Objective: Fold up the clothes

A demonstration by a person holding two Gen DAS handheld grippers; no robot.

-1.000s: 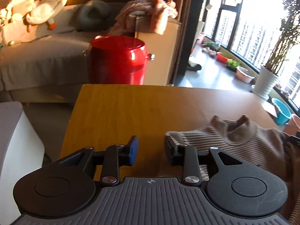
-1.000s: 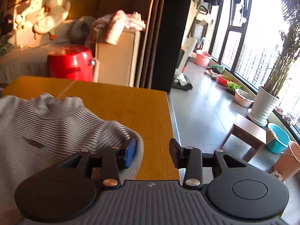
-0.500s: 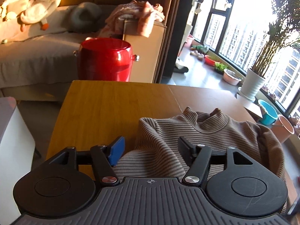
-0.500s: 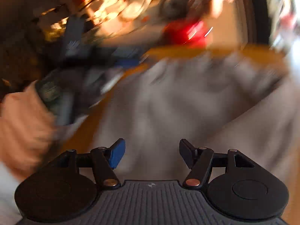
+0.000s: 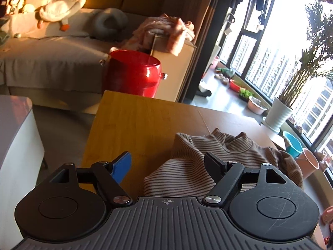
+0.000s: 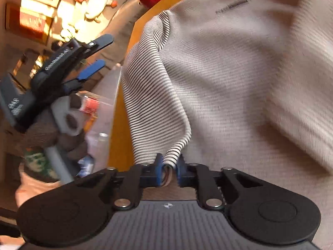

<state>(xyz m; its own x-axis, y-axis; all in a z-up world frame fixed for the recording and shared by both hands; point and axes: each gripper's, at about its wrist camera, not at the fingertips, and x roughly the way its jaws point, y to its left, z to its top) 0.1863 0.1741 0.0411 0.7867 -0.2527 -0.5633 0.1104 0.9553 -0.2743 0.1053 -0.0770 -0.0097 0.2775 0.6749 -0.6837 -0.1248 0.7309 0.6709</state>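
Note:
A brown-and-white striped sweater point(image 5: 208, 152) lies bunched on the wooden table point(image 5: 133, 123), collar toward the far side. My left gripper point(image 5: 167, 163) is open above the sweater's near left edge, holding nothing. In the right wrist view my right gripper point(image 6: 168, 169) is shut on a fold of the sweater point(image 6: 218, 66), which fills most of that tilted, blurred view. My left gripper point(image 6: 91, 54) also shows there, open, at the upper left beside the sweater.
A red pot-shaped bin point(image 5: 133, 73) stands beyond the table's far edge, by a cardboard box draped with pink cloth point(image 5: 166, 33). A grey sofa point(image 5: 45, 56) is at the back left, a white cabinet point(image 5: 14, 137) at the left. Pots and buckets line the window point(image 5: 291, 145).
My right gripper swung over the sweater and shut on a fold of it. My left gripper opened wide and drew back over the sweater's left edge.

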